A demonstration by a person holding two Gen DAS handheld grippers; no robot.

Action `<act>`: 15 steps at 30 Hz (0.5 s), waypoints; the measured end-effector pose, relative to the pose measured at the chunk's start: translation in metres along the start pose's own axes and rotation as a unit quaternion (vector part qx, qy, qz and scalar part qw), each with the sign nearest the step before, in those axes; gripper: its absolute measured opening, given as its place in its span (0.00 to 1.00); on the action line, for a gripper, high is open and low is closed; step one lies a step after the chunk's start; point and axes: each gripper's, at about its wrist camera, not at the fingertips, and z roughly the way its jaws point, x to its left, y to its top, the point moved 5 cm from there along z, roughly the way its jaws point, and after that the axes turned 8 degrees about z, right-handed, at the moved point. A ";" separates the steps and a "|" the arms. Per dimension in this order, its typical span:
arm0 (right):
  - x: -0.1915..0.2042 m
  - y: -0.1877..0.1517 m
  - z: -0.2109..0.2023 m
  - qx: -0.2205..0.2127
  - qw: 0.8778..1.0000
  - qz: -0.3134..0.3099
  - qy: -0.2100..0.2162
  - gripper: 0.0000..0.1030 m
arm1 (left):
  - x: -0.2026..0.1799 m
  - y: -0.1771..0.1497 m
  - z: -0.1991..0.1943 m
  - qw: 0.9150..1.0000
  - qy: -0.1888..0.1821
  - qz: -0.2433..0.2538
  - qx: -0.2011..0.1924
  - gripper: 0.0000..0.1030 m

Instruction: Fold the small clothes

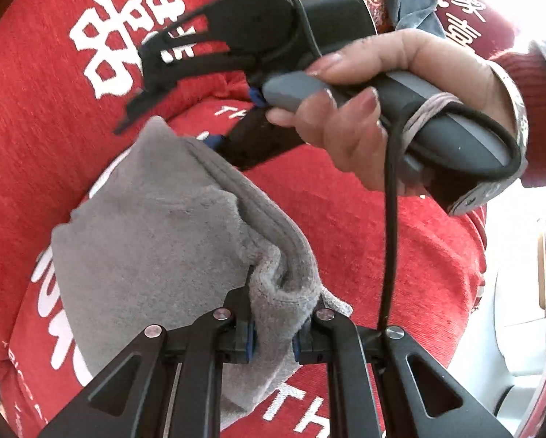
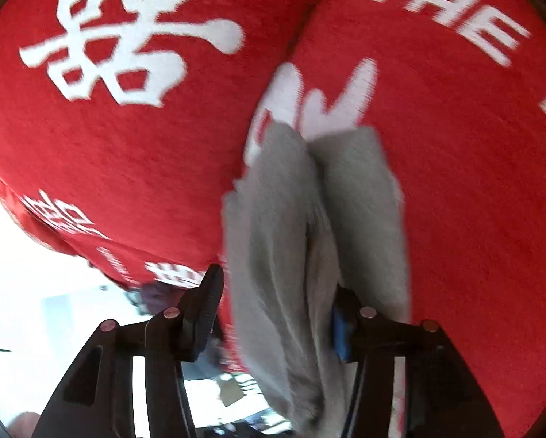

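1. Left gripper [image 1: 271,332] clamps grey cloth [image 1: 156,226] edge; cloth drapes over red cushion [image 1: 364,219];
2. Right gripper [image 2: 273,314] jaws parted, cloth between, unpinched;
3. Soft, light, floppy; probably best pinched at folded edges.

Left wrist view looks steeply down, close over the grey cloth [image 1: 156,226] on the red cushion [image 1: 364,226]. Right wrist view faces shallower, from 1 o'clock, very close. Both share cloth [image 2: 309,226] and cushion [image 2: 473,189].
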 end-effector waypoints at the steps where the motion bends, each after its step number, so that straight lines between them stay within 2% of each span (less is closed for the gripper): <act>1: 0.011 -0.001 0.001 0.004 1.000 -0.015 0.014 0.55 | 0.000 0.001 0.000 1.000 -0.001 0.001 -0.001 0.14; 4: 0.030 -0.009 0.000 0.022 0.998 -0.051 0.037 0.55 | -0.002 -0.001 0.005 1.000 -0.005 0.004 0.005 0.14; 6: 0.031 -0.011 -0.005 0.017 0.997 -0.056 0.047 0.55 | -0.005 -0.004 0.011 1.000 -0.007 0.009 0.013 0.14; 10: -0.002 0.010 -0.027 -0.032 0.997 0.008 0.072 0.55 | -0.010 -0.009 0.018 1.000 -0.012 0.010 0.019 0.14; 12: -0.014 0.019 -0.028 -0.032 0.994 0.038 0.099 0.55 | -0.011 -0.010 0.017 1.000 -0.011 0.012 0.019 0.14; 15: -0.009 0.021 -0.020 -0.010 0.990 0.044 0.133 0.55 | -0.012 -0.009 0.016 1.000 -0.015 0.013 0.024 0.14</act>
